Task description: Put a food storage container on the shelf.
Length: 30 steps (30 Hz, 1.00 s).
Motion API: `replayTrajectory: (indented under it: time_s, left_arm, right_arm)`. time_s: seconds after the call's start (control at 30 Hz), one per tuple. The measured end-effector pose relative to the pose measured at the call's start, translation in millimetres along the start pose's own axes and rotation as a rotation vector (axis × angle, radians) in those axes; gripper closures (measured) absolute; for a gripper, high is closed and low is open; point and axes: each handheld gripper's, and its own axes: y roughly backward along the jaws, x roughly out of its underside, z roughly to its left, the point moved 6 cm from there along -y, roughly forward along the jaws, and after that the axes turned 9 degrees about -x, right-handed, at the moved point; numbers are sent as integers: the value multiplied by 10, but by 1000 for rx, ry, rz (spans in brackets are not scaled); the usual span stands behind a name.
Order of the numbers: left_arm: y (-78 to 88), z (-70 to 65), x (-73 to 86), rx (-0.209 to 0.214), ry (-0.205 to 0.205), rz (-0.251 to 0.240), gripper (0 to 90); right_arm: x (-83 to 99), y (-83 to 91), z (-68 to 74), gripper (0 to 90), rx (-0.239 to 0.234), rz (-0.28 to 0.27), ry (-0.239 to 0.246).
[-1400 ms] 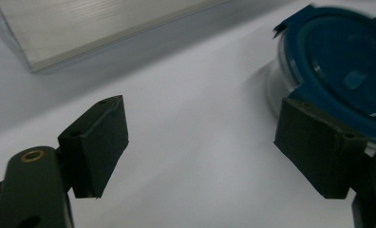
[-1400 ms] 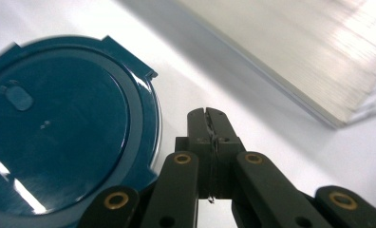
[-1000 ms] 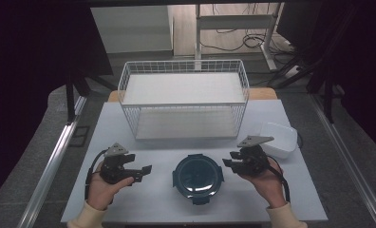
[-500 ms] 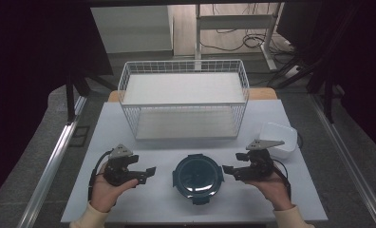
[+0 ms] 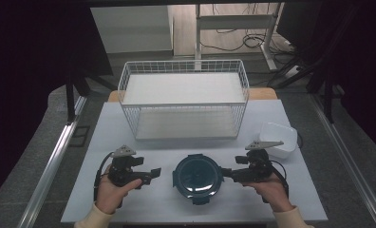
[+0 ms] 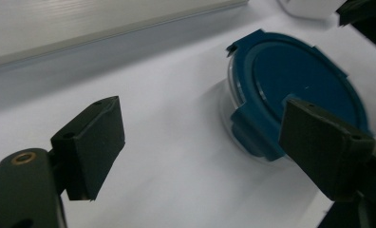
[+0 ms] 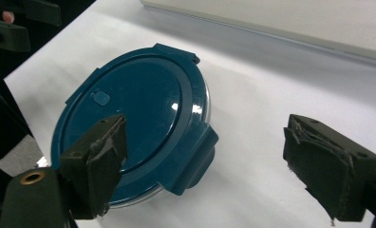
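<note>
White desk (image 5: 129, 137), filling the lower half of the high view. Wire basket (image 5: 183, 104), upper centre of the desk, standing upright. Round container with a dark blue clip-on lid (image 5: 197, 178), lower centre of the frame, resting on the desk between the two tongs, lid in place. Small white bowl (image 5: 276, 138), right of centre, near the desk's right edge. Left tongs (image 5: 153, 172), lower left, held in a hand, jaws spread wide and gripping nothing, just beside the container. Right tongs (image 5: 226, 173), lower right, jaws having just been opening, now wide apart beside the container's side clip (image 7: 198, 159).
</note>
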Motion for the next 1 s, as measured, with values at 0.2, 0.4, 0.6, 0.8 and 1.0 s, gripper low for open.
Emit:
replayTrajectory:
  time_s: [0.2,0.4,0.6,0.8,1.0]
  left_arm:
    - [-60,-82,10,61,13,10,159]
    - [-177,-143,50,87,49,33,159]
    - [-353,-239,70,152,127,69,151]
    - [-506,-312,88,200,192,111,139]
    - [-566,-355,80,225,206,119,147]
  right_arm:
    - [39,-29,6,134,-56,2,-63]
    - [80,-104,-14,124,-68,15,-118]
    - [142,-222,-4,119,-98,53,-150]
    - [159,-289,15,116,-100,56,-170]
    - [173,-333,8,109,-122,43,-214]
